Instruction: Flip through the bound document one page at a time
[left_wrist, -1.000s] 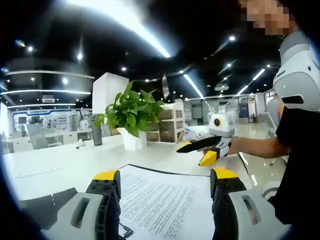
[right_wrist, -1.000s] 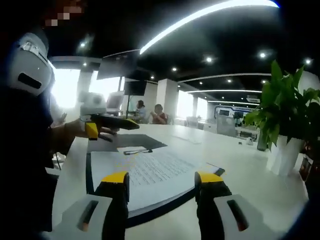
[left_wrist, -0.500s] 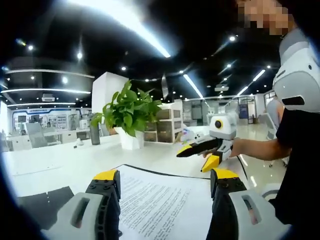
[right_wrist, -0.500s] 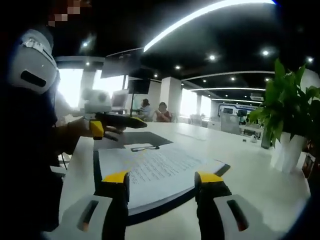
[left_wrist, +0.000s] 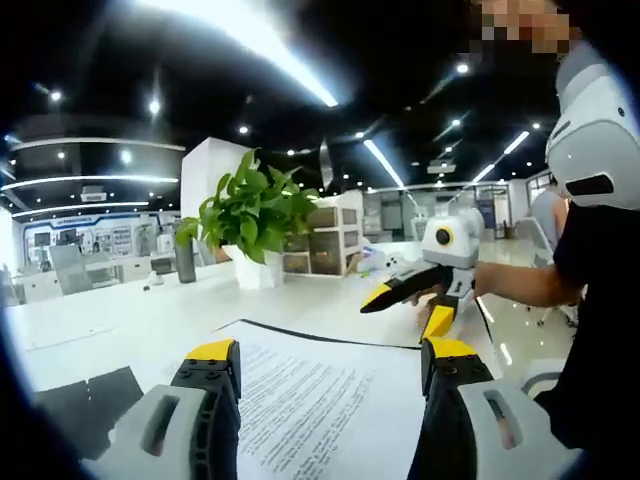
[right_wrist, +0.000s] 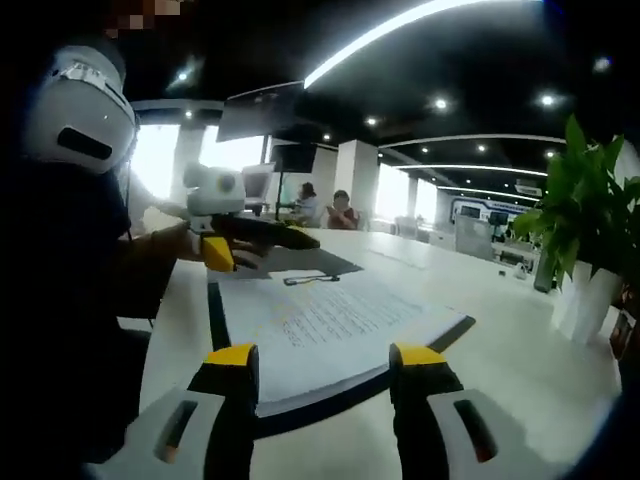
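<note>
Flat white printed document – dark-edged

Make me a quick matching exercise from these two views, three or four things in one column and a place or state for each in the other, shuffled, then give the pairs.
Things:
1. bound document
2. potted plant
3. left tool
4. right tool

States:
A. green leaves, white pot
B. open, above the printed page
C. lying open on the white table
D. open, at the document's near edge

Pairs: 1-C, 2-A, 3-B, 4-D

Print on bound document too blurred.
</note>
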